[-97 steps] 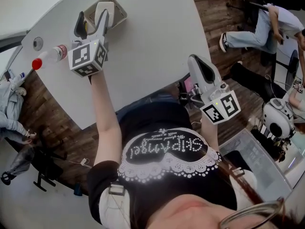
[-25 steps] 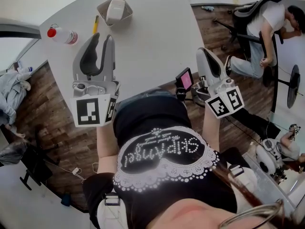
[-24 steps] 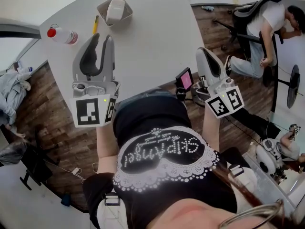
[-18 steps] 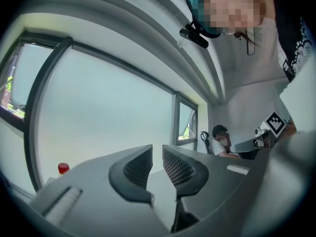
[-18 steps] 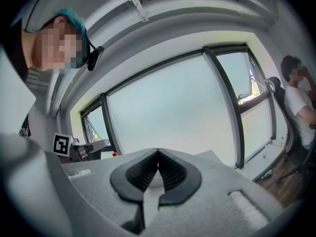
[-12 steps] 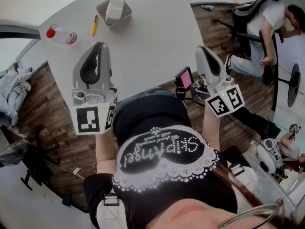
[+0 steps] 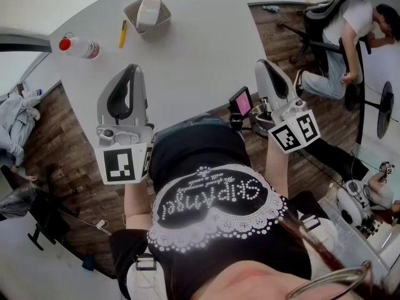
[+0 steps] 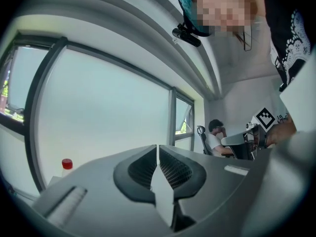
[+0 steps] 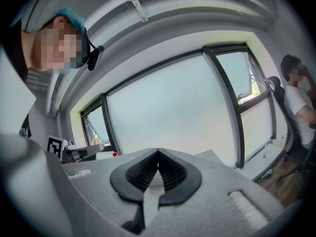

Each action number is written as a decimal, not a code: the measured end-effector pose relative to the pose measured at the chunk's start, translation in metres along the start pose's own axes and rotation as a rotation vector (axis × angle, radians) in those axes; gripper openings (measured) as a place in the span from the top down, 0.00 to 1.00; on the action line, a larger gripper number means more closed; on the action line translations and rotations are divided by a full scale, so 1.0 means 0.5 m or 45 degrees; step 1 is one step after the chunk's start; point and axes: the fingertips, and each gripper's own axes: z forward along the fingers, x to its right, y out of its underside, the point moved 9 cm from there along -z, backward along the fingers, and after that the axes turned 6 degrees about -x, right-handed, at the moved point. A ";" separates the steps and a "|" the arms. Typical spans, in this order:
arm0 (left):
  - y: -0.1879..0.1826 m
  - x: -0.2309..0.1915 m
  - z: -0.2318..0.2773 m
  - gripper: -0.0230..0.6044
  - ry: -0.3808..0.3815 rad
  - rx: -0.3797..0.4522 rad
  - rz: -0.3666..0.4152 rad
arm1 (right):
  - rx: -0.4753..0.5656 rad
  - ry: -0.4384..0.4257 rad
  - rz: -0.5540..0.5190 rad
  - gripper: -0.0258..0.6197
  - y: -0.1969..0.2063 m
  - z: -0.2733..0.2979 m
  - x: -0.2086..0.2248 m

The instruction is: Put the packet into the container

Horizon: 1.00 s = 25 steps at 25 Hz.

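A white packet lies inside the grey-beige container at the far end of the white table. My left gripper hovers over the table's near left part, well short of the container, shut with nothing between its jaws. In the left gripper view the left gripper shows its ribbed pads meeting. My right gripper hangs at the table's right edge, also shut and empty. The right gripper view shows the right gripper with its pads touching at the tip.
A yellow pen lies just left of the container. A clear bottle with a red cap lies near the table's left edge. A small pink-screened device sits at the near table edge. People sit on chairs at the right.
My left gripper's jaws, apart one second ago, have come together empty, and the gripper has drawn back a little toward the person. The right gripper has stayed put.
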 end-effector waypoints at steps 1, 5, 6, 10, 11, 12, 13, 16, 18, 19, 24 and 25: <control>0.002 0.003 -0.002 0.93 0.004 -0.003 0.004 | 0.000 0.000 0.000 0.96 0.000 0.000 0.000; 0.009 0.014 -0.010 0.96 0.011 -0.005 0.006 | 0.004 0.000 0.001 0.96 0.001 -0.001 -0.001; 0.012 0.016 -0.012 0.96 0.015 -0.007 0.004 | 0.004 -0.001 0.001 0.96 0.001 -0.001 -0.001; 0.026 0.024 -0.019 0.96 0.028 -0.048 -0.013 | 0.002 -0.001 0.000 0.96 0.002 -0.002 -0.001; 0.031 0.026 -0.021 0.96 0.030 -0.057 -0.019 | 0.002 0.000 0.000 0.96 0.002 -0.003 -0.001; 0.035 0.028 -0.023 0.96 0.031 -0.064 -0.024 | 0.001 0.002 -0.001 0.96 0.002 -0.003 -0.001; 0.039 0.029 -0.026 0.96 0.031 -0.071 -0.029 | 0.001 0.003 -0.001 0.96 0.002 -0.004 -0.001; 0.051 0.030 -0.033 0.96 0.026 -0.094 -0.029 | 0.001 0.005 -0.001 0.96 0.002 -0.004 -0.001; 0.061 0.029 -0.039 0.96 0.020 -0.103 -0.018 | -0.001 0.002 -0.002 0.96 0.002 -0.003 -0.002; 0.065 0.029 -0.042 0.96 0.015 -0.105 -0.012 | -0.002 0.001 -0.002 0.96 0.002 -0.003 -0.002; 0.088 0.032 -0.051 0.96 -0.017 -0.115 -0.019 | -0.006 -0.007 -0.002 0.96 0.003 -0.001 -0.003; 0.093 0.032 -0.051 0.96 -0.021 -0.124 -0.025 | -0.007 -0.007 -0.002 0.96 0.004 -0.001 -0.003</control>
